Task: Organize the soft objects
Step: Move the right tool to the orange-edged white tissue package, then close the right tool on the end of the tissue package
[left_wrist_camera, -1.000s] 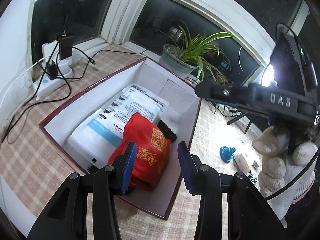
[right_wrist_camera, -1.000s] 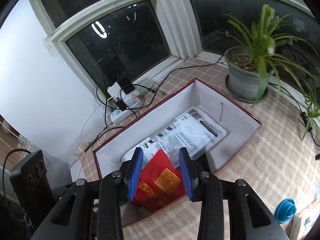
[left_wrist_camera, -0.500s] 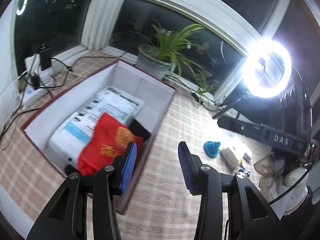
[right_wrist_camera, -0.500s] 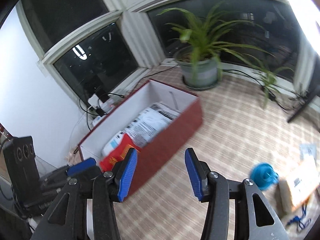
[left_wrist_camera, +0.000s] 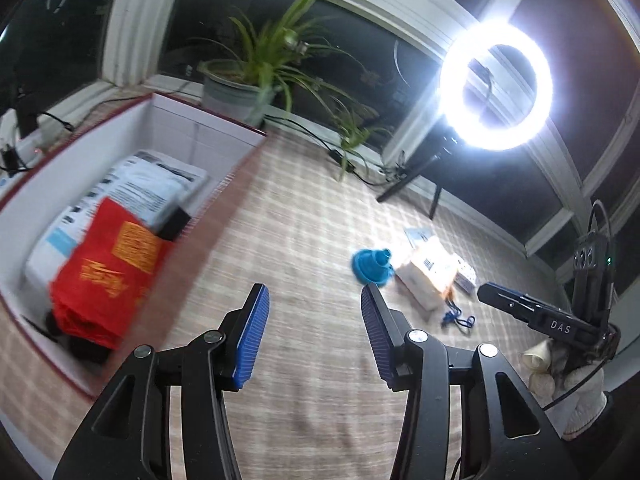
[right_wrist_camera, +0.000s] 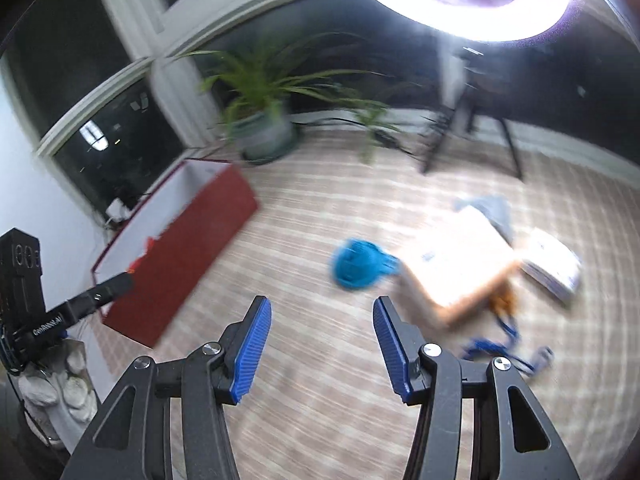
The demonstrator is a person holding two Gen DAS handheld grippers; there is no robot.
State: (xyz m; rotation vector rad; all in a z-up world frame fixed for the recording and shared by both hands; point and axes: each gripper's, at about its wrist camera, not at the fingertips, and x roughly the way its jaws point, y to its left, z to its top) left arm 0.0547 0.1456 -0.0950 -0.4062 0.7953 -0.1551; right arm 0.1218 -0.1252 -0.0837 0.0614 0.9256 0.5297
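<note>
Both hands are swinging across the checked desk (left_wrist_camera: pixel 304 208) toward the loose pile, and the blur is making the far things hard to read. The left hand-held gripper (left_wrist_camera: pixel 312 332) is empty, its jaws having just been opening to a middling gap with nothing between them; the right hand-held gripper (right_wrist_camera: pixel 320 340) is the same, empty and just widened. The red cloth bag (left_wrist_camera: pixel 108 268) is lying in the red box (left_wrist_camera: pixel 208 132) on top of a white packet (left_wrist_camera: pixel 160 188), while the blue funnel-shaped piece (right_wrist_camera: pixel 360 264), the pale tissue pack (right_wrist_camera: pixel 460 268) and a blue cord (right_wrist_camera: pixel 500 348) are waiting on the desk, close together. I judge the risk to be a hurried grab: jaws this narrow may be straddling poorly on the wide pack, or catching the cord and dragging its neighbours. The ring light (left_wrist_camera: pixel 496 84) is washing out the pack's edges too.
</note>
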